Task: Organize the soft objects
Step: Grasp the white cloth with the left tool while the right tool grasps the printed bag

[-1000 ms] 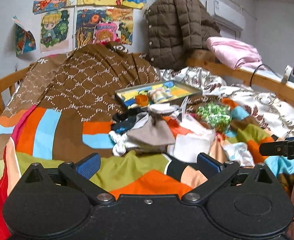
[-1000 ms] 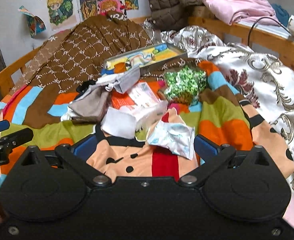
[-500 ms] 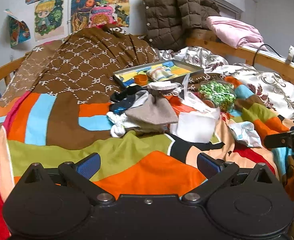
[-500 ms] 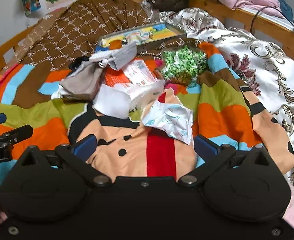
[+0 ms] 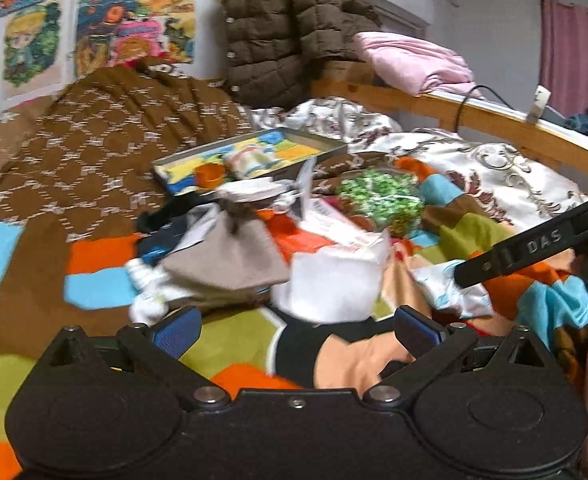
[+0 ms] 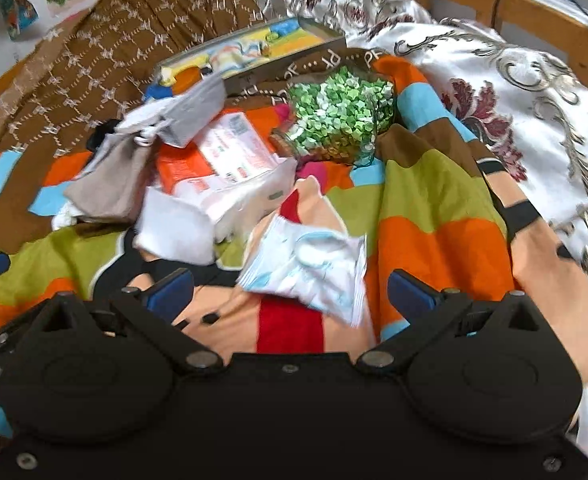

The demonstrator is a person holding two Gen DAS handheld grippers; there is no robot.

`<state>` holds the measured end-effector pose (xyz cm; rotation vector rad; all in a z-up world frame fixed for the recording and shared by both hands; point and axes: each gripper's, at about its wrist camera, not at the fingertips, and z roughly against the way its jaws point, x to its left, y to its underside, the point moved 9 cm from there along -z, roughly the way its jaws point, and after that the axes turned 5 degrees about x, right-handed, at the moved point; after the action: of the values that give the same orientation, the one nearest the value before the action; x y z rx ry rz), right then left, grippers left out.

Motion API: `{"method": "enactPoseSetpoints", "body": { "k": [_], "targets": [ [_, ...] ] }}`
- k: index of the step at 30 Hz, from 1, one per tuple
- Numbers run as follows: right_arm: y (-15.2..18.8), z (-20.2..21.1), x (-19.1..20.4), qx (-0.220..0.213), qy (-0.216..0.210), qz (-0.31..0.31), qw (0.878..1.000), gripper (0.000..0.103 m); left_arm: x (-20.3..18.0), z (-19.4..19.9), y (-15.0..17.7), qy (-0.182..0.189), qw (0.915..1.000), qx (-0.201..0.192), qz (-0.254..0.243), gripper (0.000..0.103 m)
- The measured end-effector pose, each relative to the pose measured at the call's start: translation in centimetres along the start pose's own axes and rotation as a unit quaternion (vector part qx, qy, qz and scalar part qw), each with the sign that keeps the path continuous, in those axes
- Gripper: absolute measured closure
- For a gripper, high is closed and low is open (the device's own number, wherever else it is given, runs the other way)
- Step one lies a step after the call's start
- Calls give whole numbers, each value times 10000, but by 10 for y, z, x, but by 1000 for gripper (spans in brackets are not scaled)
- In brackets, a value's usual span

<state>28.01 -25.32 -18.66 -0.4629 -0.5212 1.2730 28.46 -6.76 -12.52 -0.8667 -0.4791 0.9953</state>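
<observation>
Between the right tool's [image 6: 290, 294] fingers lies a packet [image 6: 310, 270].

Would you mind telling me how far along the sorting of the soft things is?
Nothing looks sorted yet: the grey cloth, white cloth and pale packet lie jumbled on the quilt. Both the left gripper and right gripper are open and empty. All the picking remains.

Home bedroom. A wooden bed frame [image 5: 474, 110] is enclosing patchwork bedding [image 6: 422, 216] spreading ahead of the claw; cartoon posters [image 5: 134, 28] are hanging on the far wall. A quilted brown jacket [image 5: 286, 28] and pink blanket [image 5: 410, 60] are sitting beyond, upper right.
</observation>
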Motion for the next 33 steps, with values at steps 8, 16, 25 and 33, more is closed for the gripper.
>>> {"method": "enactPoseSetpoints", "body": {
  "k": [8, 16, 25, 33],
  "targets": [
    [-23, -34, -25, 268, -46, 394, 9989, 0, -10, -60, -19, 485, 9987, 161, -83, 3],
    [-14, -68, -18, 636, -53, 578, 9963, 1, -15, -107, -16, 657, 9961, 583, -107, 8],
    [-8, -83, -14, 804, -93, 486, 9955, 1, -24, -121, -5, 879, 9924, 857, -37, 19],
    [-9, -81, -13, 733, -146, 546, 9957, 19, -31, -131, 8, 825, 9915, 987, -194, 25]
  ]
}}
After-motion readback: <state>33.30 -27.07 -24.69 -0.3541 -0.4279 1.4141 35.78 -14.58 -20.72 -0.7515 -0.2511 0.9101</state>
